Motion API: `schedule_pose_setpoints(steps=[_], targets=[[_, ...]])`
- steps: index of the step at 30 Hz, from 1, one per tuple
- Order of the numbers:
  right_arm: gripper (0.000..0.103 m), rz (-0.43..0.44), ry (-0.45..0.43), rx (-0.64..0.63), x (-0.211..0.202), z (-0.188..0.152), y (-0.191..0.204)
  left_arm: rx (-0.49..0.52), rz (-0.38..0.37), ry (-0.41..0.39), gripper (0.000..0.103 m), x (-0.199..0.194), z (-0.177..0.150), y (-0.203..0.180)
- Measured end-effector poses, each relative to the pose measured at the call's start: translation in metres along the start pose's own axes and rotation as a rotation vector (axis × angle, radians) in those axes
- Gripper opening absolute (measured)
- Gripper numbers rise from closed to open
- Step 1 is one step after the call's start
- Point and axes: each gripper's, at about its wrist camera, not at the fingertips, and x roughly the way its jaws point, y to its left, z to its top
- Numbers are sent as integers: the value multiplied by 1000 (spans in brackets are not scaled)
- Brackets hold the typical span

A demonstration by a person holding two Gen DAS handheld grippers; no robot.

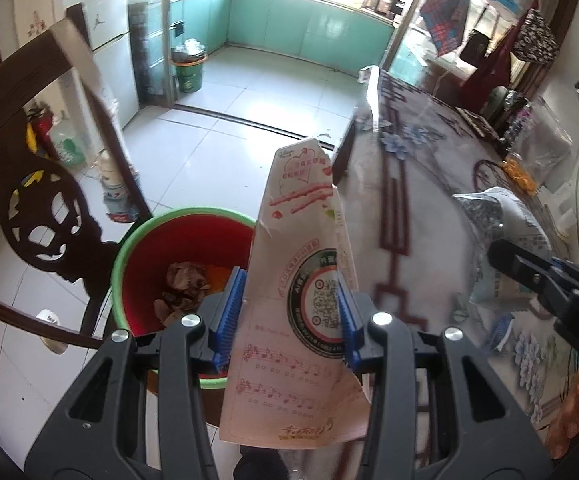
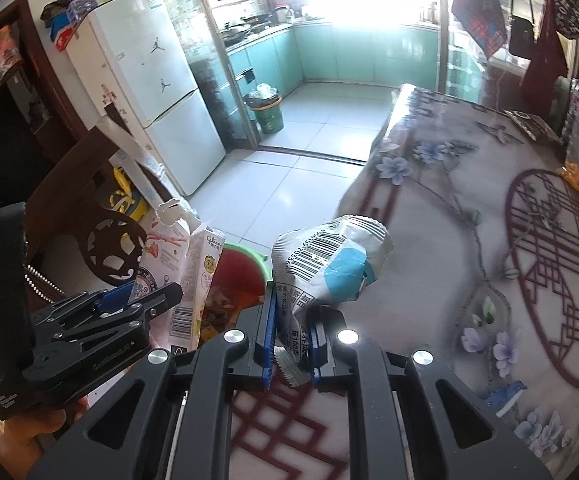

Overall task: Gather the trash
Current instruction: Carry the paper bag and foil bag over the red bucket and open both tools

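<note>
Two pieces of trash are in your grip: a flattened pink cardboard carton (image 1: 301, 280) pinched between your left gripper (image 1: 291, 312) fingers above the red bin with green rim (image 1: 129, 248), beside the bench (image 1: 429, 200) edge; your right gripper (image 2: 291, 340) fingers pinch a crumpled white-and-blue wrapper (image 2: 329, 264) over the bench's corner.

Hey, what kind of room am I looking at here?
Most likely a home dining area opening onto a kitchen: a white fridge, teal kitchen cabinets past the doorway, a table with a floral cover, and a carved wooden chair.

left gripper (image 1: 289, 312) jaws clamped, right gripper (image 2: 291, 340) likewise
</note>
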Motion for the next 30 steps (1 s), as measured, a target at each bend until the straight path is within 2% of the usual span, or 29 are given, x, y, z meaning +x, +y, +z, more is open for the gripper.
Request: schedule_pose_setpoints(steps=[15, 24, 30], targets=[[12, 128, 124, -83, 61, 9, 65, -127, 128, 56, 41, 20, 0, 85], [12, 176, 185, -113, 91, 19, 88, -142, 162, 106, 41, 47, 6, 108], [12, 175, 219, -130, 103, 24, 95, -162, 147, 140, 41, 60, 11, 118]])
